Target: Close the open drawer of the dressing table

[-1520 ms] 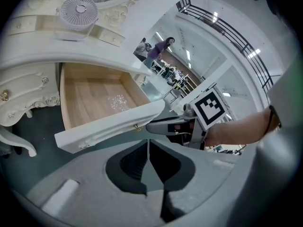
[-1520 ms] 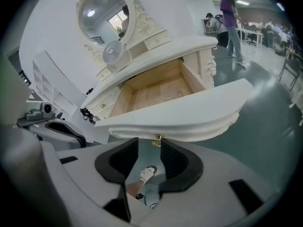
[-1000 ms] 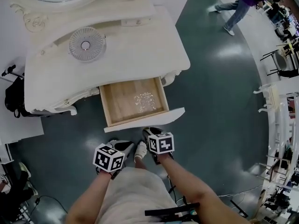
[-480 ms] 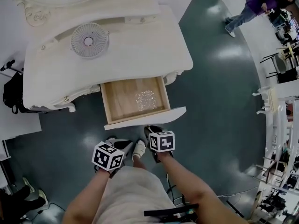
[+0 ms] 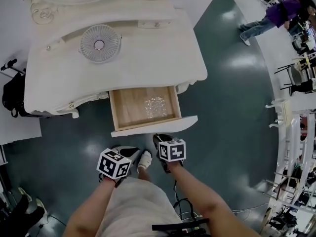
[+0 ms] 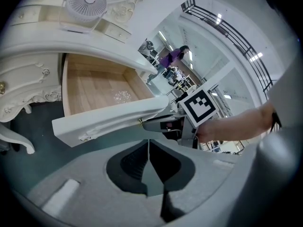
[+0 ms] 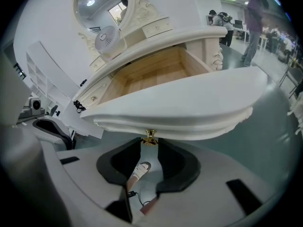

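The white dressing table (image 5: pixel 148 68) has its wooden drawer (image 5: pixel 128 107) pulled out, white front (image 5: pixel 154 126) toward me. In the right gripper view a small gold knob (image 7: pixel 150 136) under the drawer front (image 7: pixel 189 108) sits between the pads of my right gripper (image 7: pixel 150 144), which is shut on it. In the head view that gripper (image 5: pixel 159 138) lies right under the front's middle. My left gripper (image 6: pixel 148 145) is shut with nothing in it, hanging below and left of the drawer front (image 6: pixel 109 119); in the head view the left gripper (image 5: pixel 126 153) stays apart from the drawer.
A crumpled clear wrapper (image 5: pixel 155 105) lies in the drawer. A round white fan (image 5: pixel 100 43) stands on the tabletop before the oval mirror (image 7: pixel 102 4). A black bag (image 5: pixel 12 95) sits at the left, chairs (image 5: pixel 296 78) at the right. A person in purple (image 5: pixel 276 16) walks at the far right.
Both grippers and the drawer stand where they were. The person in purple has walked further to the right at the back.
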The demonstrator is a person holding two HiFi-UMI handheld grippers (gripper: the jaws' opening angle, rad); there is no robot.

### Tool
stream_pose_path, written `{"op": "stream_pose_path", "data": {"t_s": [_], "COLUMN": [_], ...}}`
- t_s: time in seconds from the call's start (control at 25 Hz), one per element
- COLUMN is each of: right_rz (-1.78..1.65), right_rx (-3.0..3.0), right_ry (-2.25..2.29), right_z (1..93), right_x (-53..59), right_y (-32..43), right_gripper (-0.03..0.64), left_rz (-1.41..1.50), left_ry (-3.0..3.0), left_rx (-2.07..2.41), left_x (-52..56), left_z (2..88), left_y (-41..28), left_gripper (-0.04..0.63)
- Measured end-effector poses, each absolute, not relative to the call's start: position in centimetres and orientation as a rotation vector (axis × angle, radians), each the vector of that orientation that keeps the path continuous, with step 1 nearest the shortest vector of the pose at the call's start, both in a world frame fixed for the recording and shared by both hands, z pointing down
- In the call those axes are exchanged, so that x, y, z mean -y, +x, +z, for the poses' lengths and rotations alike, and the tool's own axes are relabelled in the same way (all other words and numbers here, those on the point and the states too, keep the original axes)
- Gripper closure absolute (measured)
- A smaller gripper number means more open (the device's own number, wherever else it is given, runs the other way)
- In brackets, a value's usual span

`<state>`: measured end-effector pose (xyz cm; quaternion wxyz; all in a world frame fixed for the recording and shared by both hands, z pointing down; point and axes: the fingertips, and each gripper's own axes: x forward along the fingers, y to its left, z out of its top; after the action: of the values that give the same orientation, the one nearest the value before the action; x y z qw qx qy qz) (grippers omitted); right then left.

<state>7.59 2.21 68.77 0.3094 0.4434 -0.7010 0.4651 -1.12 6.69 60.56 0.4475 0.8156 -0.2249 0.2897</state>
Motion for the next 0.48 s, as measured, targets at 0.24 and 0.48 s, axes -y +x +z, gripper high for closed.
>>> {"op": "stream_pose_path", "data": {"t_s": [0.24,0.48], "right_rz": [1.219,1.197], "right_rx": [1.854,1.863], "right_ry": [1.169,1.164], "right_z": [68.8,68.7], "right_x": [-0.8,0.7], "right_y": [7.3,7.1], "right_gripper": [0.495,0.495], "left_rz": [0.711,0.695], "left_ry": [2.014,2.011], "left_rx": [0.567,0.59], "left_x": [-5.9,-4.6], "left_z": [60.8,60.9], "left_y": [-1.6,-2.0], "left_gripper": [0.584,0.584]}}
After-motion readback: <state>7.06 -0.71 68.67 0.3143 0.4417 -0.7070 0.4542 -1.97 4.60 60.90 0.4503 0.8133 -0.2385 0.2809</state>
